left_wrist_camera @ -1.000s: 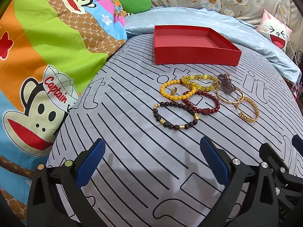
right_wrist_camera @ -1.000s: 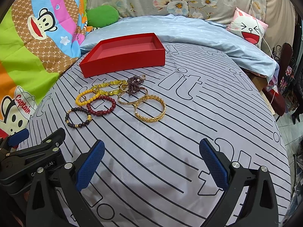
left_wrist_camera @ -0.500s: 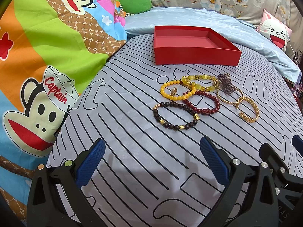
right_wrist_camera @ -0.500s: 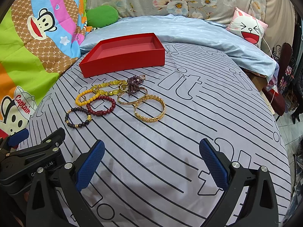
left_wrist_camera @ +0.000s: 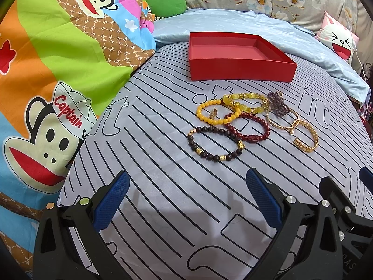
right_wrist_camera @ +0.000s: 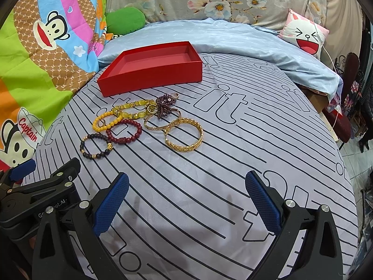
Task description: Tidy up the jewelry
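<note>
Several bracelets lie in a cluster on the striped bedsheet: a dark bead bracelet (left_wrist_camera: 215, 144) (right_wrist_camera: 95, 146), a red bead bracelet (left_wrist_camera: 248, 128) (right_wrist_camera: 124, 131), a yellow bead bracelet (left_wrist_camera: 215, 112) (right_wrist_camera: 108, 120), a pale yellow stone bracelet (left_wrist_camera: 244, 102), a purple bead bunch (left_wrist_camera: 277, 103) (right_wrist_camera: 164, 105), a thin gold bangle (right_wrist_camera: 160, 123) and a wide gold bangle (left_wrist_camera: 305, 136) (right_wrist_camera: 184, 135). An empty red box (left_wrist_camera: 235, 56) (right_wrist_camera: 151, 66) stands behind them. My left gripper (left_wrist_camera: 186, 200) and right gripper (right_wrist_camera: 186, 200) are open and empty, short of the cluster.
A cartoon monkey blanket (left_wrist_camera: 58, 70) lies to the left, a light blue quilt (right_wrist_camera: 221, 37) behind the box, and a pink bunny pillow (right_wrist_camera: 305, 35) at the back right. The bed's right edge (right_wrist_camera: 331, 128) drops to the floor. The left gripper's body (right_wrist_camera: 35, 186) shows at the right wrist view's lower left.
</note>
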### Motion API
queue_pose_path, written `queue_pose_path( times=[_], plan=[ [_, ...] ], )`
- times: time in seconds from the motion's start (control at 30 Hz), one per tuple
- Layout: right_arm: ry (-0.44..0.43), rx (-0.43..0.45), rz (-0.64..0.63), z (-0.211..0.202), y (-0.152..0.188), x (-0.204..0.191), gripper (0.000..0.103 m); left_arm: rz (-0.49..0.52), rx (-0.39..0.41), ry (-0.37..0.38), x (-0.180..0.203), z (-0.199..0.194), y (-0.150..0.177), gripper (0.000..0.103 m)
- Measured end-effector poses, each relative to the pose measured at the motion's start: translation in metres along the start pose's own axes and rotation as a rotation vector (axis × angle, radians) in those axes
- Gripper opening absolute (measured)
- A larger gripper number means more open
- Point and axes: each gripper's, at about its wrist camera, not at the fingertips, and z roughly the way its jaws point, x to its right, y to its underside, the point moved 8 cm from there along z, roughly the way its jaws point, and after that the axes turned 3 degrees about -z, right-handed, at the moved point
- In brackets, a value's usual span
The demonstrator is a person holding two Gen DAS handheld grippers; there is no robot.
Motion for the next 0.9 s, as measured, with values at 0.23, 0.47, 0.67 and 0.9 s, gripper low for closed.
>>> queue_pose_path(
  times=[0.23,0.47,0.67,0.9],
  plan=[
    [0.002,0.001,0.001,0.001,-0.001,0.001,0.096,-0.001,-0.001,0.001,0.001,0.002,-0.002,0.095],
    [0.004,0.000,0.001,0.001,-0.003,0.002,0.096,-0.002,-0.003,0.001,0.002,0.003,-0.004,0.095],
    [0.012,0.002,-0.013,0.006,-0.009,0.006,0.096,-0.013,-0.026,0.029,-0.001,0.009,-0.007,0.096],
    [0.026,-0.034,0.024,0.027,-0.020,0.025,0.096,-0.124,-0.049,-0.014,-0.041,0.032,-0.018,0.096]
  ],
)
